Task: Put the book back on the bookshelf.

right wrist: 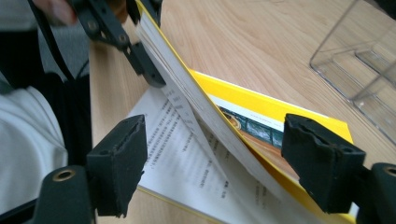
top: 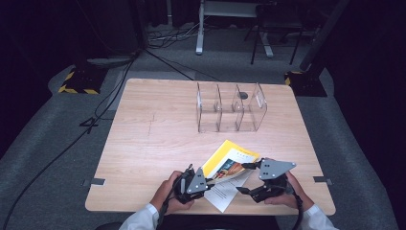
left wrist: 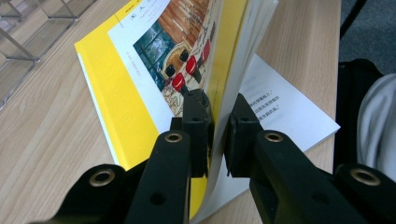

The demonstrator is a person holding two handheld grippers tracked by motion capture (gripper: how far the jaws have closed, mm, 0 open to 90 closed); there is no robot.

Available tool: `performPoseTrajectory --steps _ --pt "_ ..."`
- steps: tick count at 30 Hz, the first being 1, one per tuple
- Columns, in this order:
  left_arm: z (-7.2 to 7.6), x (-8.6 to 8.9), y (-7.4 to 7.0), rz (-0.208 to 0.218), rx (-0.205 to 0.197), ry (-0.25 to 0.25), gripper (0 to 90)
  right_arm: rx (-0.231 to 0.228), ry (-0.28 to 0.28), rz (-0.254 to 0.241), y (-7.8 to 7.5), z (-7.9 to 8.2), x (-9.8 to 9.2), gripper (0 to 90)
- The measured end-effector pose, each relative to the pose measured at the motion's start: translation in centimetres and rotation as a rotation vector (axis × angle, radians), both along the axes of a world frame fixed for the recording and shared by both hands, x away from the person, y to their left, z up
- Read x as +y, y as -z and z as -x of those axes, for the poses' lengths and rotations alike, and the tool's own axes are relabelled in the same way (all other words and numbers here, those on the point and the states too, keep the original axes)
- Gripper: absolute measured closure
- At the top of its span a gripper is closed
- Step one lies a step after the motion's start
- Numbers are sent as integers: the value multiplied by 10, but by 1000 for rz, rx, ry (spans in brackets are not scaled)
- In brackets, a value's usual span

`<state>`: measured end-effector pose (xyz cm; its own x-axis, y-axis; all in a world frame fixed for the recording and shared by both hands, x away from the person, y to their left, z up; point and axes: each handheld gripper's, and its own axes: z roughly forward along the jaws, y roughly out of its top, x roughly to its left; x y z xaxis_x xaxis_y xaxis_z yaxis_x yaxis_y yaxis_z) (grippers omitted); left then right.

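One clear plastic divided rack (top: 231,108) stands beyond one yellow paperback book (top: 229,165); the left gripper (top: 207,181) pinches its cover and pages, while the right gripper (top: 245,178) is spread wide.

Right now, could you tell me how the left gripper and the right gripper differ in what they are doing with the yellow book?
The left gripper is shut on the yellow book, pinching its cover and a sheaf of pages; the right gripper is open and holds nothing. The left gripper lifts that edge off the wooden table; the right gripper straddles the book's raised part without pressing it. Both sit at the table's near edge.
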<state>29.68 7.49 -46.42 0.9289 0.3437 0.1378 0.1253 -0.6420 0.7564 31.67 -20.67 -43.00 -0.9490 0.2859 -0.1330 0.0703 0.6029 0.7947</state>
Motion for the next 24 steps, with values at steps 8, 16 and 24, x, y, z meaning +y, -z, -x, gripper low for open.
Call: performPoseTrajectory --steps 8,16,24 --pt "-5 19 -4 12 16 2 805 -72 -65 130 13 -13 26 236" --pt "-11 40 -6 29 52 10 794 -168 -29 253 26 -27 27 312" --pt "-12 50 -6 45 74 8 749 -224 -27 193 24 -30 20 652"
